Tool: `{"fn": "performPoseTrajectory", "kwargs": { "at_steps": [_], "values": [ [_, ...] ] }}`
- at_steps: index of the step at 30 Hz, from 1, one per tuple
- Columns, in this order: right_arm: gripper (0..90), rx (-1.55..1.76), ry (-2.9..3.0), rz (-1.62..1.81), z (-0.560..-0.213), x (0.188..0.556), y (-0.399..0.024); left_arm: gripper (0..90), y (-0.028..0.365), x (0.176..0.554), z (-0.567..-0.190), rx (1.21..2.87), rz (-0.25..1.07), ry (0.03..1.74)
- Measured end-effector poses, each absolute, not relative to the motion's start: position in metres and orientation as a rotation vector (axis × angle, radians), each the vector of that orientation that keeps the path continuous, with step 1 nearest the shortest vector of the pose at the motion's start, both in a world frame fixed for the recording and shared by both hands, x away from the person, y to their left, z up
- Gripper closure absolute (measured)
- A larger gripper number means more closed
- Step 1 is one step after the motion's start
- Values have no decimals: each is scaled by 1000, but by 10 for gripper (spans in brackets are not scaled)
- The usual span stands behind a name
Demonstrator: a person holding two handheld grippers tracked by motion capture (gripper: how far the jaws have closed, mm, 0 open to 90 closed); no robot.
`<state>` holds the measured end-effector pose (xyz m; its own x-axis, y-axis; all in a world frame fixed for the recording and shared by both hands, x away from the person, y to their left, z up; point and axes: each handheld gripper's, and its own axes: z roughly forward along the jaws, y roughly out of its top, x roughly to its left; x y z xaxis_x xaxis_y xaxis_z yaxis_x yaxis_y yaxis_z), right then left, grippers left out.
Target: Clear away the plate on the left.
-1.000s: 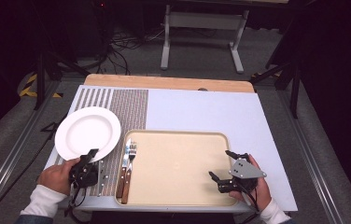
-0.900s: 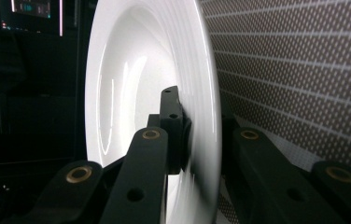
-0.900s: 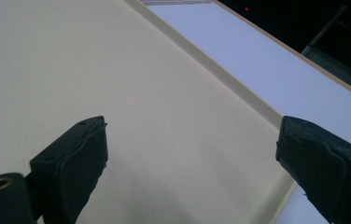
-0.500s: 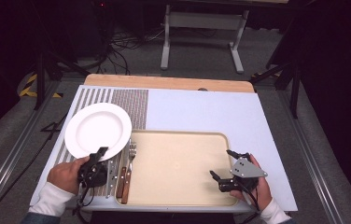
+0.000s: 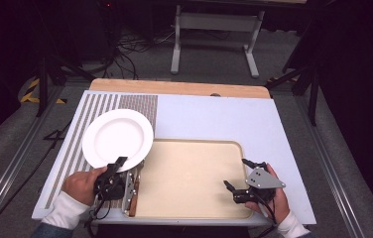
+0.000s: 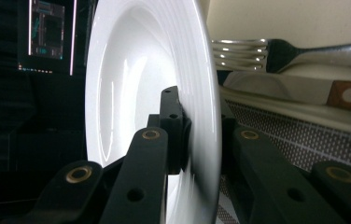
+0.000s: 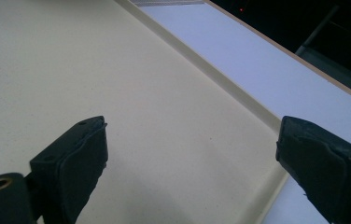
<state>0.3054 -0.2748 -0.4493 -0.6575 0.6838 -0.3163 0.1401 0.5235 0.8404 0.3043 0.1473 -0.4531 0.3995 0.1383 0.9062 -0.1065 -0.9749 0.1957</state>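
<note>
I have the white plate (image 6: pixel 136 93) pinched by its near rim between my left gripper's (image 5: pixel 116 171) fingers (image 6: pixel 173 121), clamped tight. My right gripper (image 5: pixel 238 174) hangs over the tray (image 7: pixel 94 84), fingers (image 7: pixel 78 154) wide apart, gripping nothing.

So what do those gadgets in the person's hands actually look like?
Each hand-held gripper is black with two jointed jaws and brass-coloured pivots. The right hand-held gripper carries a grey three-cornered plate; the left hand-held gripper trails a black cable. Both sleeves are white-cuffed.
</note>
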Motion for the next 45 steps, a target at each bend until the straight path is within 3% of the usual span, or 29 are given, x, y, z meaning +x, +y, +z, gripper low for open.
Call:
{"fn": "performPoseTrajectory", "kwargs": {
  "at_steps": [45],
  "values": [
    [99,691,2096,1083,-449,308,-281,808,66,274,-459,2403,1440,-301]
  ]
}}
